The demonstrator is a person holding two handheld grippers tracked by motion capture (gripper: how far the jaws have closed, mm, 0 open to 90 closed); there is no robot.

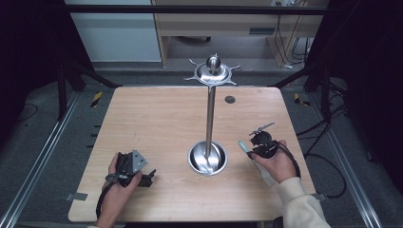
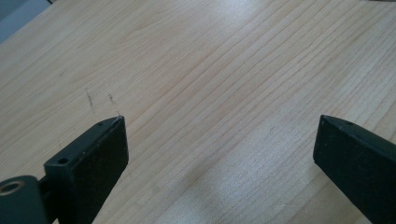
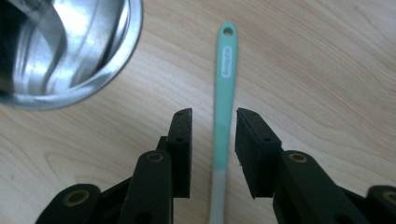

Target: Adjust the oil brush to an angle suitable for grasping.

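The teal-handled utensil (image 3: 224,88) lay flat on the wooden table (image 1: 157,118), right of the steel stand's round base bowl (image 1: 207,157) and close to the table's near right part. In the right gripper view its long axis ran straight away from the right gripper (image 3: 214,140), the hanging hole at the far tip and the paler end passing back under the gripper body. The jaws straddled the handle, narrowly parted, with a sliver of wood showing on each side, so they had not yet clamped it. The base bowl's rim sat just left of the handle's far end, leaving bare table to the right for a lift. The left gripper (image 2: 219,140) rested well apart at the near left, jaws spread wide over bare wood, holding nothing. The right hand was plainly the nearer.
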